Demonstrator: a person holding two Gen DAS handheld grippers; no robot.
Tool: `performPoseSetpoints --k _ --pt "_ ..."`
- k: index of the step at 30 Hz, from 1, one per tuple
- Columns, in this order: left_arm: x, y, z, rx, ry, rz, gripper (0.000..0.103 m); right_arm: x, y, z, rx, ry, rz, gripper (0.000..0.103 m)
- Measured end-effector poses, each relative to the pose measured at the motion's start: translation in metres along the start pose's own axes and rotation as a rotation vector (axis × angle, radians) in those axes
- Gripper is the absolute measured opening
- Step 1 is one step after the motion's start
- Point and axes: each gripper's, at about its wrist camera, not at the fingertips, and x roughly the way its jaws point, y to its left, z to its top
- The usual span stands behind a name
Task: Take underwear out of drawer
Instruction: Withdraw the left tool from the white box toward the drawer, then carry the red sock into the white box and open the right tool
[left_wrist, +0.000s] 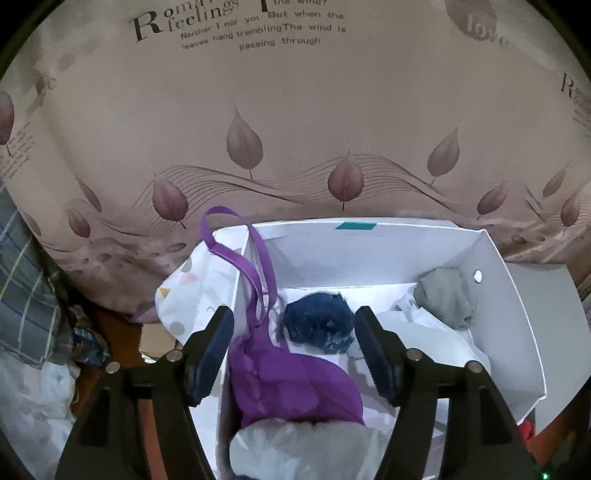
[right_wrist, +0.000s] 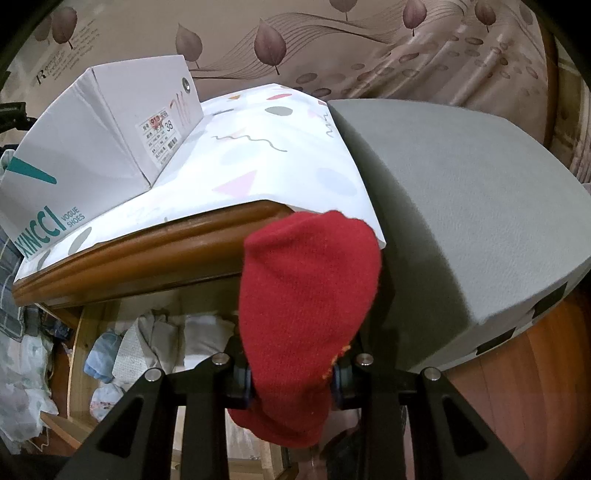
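Left wrist view: purple bra (left_wrist: 291, 384) lying in the near left corner of the white box (left_wrist: 517, 332), between the spread fingers of the left gripper (left_wrist: 293, 354), neither pad touching it; strap (left_wrist: 255, 258) looped up toward 11 o'clock over the box wall. Dark blue bundle (left_wrist: 317, 321) just past it at 12 o'clock, grey cloth (left_wrist: 445, 297) in the far corner at 2 o'clock, pale fabric (left_wrist: 295, 450) at 6 o'clock. Leaf-patterned curtain (left_wrist: 295, 129) beyond, at 12 o'clock.

Right wrist view: red knit garment (right_wrist: 306, 295) clamped between the narrowly set pads of the right gripper (right_wrist: 293, 384), bulging up toward 12 o'clock and hanging below the jaws. White shoe box (right_wrist: 92, 147) at 10 o'clock, sitting on a patterned sheet (right_wrist: 277, 155) over a wooden table edge (right_wrist: 147, 254). Grey box (right_wrist: 461, 221) at 2 o'clock, just beside the sheet. Heaped clothes (right_wrist: 110, 354) under the table at 8 o'clock.
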Motion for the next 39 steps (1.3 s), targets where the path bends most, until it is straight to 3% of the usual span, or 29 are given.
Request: performPoseSetpoints --k 6,11,16,21,27,32,39 --pt "-0.024 -0.001 -0.015 0.019 -0.041 0.012 0.065 -0.001 -0.001 -0.001 -0.006 -0.003 -0.006 0.03" --pt "-0.056 0.008 -0.046 0.004 -0.096 0.025 0.068 -0.003 0.001 -0.001 -0.02 -0.011 -0.012 0.03" --pt "-0.084 0.022 -0.101 -0.001 -0.155 0.079 0.073 -0.004 0.001 -0.002 -0.03 -0.014 -0.02 0.03" --pt "-0.092 0.038 -0.167 0.002 -0.169 0.193 0.076 -0.005 0.004 -0.004 -0.046 -0.013 -0.035 0.03" --pt "-0.074 0.067 -0.23 -0.101 -0.117 0.287 0.08 -0.003 0.01 -0.005 -0.083 -0.011 -0.064 0.03" --pt "-0.057 0.087 -0.264 -0.161 -0.093 0.38 0.08 -0.003 0.013 -0.008 -0.098 -0.008 -0.059 0.03" --pt "-0.053 0.119 -0.291 -0.318 -0.104 0.398 0.083 -0.008 0.023 -0.011 -0.152 0.011 -0.063 0.03"
